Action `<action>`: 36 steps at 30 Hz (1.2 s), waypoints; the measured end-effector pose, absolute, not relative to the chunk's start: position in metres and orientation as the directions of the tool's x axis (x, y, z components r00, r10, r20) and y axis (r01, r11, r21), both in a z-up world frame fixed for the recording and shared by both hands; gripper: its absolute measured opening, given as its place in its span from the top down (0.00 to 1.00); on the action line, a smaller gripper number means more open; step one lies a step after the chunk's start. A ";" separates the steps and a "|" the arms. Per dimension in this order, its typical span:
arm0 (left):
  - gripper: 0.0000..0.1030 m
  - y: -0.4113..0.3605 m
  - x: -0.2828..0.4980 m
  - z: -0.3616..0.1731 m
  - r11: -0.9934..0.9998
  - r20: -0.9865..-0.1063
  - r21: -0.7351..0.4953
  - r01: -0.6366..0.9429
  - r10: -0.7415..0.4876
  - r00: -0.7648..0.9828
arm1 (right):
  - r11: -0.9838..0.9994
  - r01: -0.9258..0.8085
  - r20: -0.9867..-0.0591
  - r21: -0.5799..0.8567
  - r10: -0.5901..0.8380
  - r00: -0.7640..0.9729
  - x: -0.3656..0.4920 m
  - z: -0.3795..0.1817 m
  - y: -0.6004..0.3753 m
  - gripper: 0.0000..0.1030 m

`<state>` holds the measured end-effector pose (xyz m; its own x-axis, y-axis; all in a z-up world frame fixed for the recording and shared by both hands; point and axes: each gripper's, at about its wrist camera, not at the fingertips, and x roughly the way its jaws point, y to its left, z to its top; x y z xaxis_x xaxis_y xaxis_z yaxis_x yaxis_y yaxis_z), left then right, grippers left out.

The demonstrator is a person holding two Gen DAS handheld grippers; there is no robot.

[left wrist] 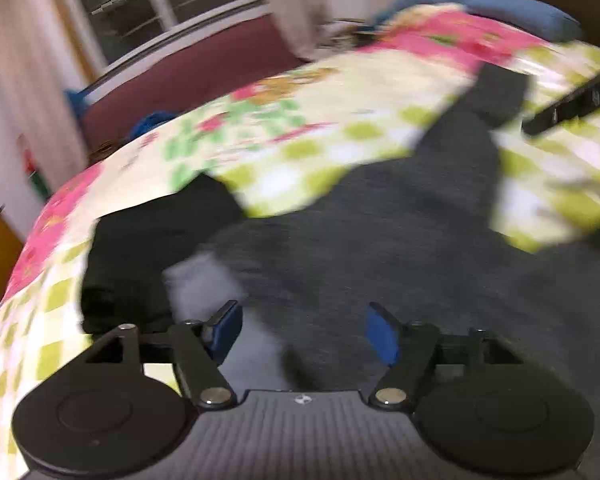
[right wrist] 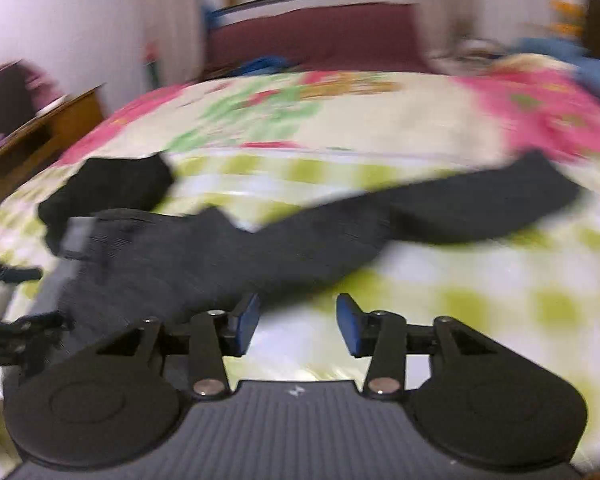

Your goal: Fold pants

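Dark grey pants (left wrist: 380, 240) lie spread on a flowered, green-checked bedspread (left wrist: 300, 140). One leg runs up to a black cuff (left wrist: 500, 92), and another black end (left wrist: 148, 240) lies to the left. My left gripper (left wrist: 304, 320) hovers over the pants, jaws open, with nothing pinched between its blue pads (left wrist: 382, 336). In the right wrist view the pants (right wrist: 260, 240) stretch across the bed, one leg (right wrist: 500, 200) reaching right. My right gripper (right wrist: 298, 316) is open over bare bedspread (right wrist: 460, 300) at the cloth's near edge, holding nothing. Both views are blurred.
A maroon couch or bed end (right wrist: 320, 36) stands beyond the bed under a window (left wrist: 160, 0). A wooden desk (right wrist: 40, 132) is at the left. Blue pillows (left wrist: 520, 12) lie at the far right corner. Part of the other gripper (left wrist: 572, 108) shows at the right.
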<state>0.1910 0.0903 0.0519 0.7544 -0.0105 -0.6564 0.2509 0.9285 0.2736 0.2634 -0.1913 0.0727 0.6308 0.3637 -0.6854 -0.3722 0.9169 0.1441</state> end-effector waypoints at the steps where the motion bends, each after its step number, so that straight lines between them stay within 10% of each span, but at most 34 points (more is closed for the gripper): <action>1: 0.18 0.102 0.201 0.052 0.934 -0.656 0.271 0.234 0.000 0.755 | 0.902 -0.410 -0.700 0.139 0.382 0.604 0.289 0.070 -0.169 0.45; 12: 0.04 0.167 0.305 0.023 0.982 -0.741 0.118 0.145 -0.010 0.671 | 0.907 -0.407 -0.871 0.110 0.285 0.400 0.409 0.005 -0.084 0.38; 15: 0.21 0.162 0.310 0.014 0.987 -0.765 0.076 0.139 -0.032 0.643 | 0.918 -0.390 -0.866 0.070 0.250 0.432 0.403 -0.012 -0.077 0.45; 17: 0.25 0.154 0.307 0.015 0.985 -0.758 0.120 0.127 0.008 0.652 | 0.912 -0.391 -0.851 0.122 0.299 0.433 0.395 -0.008 -0.075 0.88; 20: 0.39 0.150 0.305 0.026 0.982 -0.751 0.144 0.123 0.027 0.660 | 0.910 -0.403 -0.824 0.093 0.298 0.481 0.381 0.011 -0.074 0.92; 22: 0.73 0.149 0.296 0.045 0.979 -0.730 0.163 0.121 0.037 0.683 | 0.910 -0.396 -0.792 0.122 0.330 0.514 0.367 0.035 -0.083 0.93; 30: 0.73 0.149 0.151 0.106 0.952 -0.603 0.097 0.291 -0.177 0.778 | 0.862 -0.468 -0.598 0.196 0.483 0.639 0.190 0.140 -0.148 0.93; 36: 0.67 0.138 0.069 0.046 0.944 -0.702 0.139 0.300 -0.120 0.702 | 0.906 -0.415 -0.789 0.086 0.317 0.527 0.066 0.050 -0.154 0.90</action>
<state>0.0686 0.1380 0.0461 0.7017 -0.1200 -0.7023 0.3003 0.9437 0.1389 0.0658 -0.1538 0.0501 0.5267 0.3165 -0.7889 -0.4151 0.9057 0.0862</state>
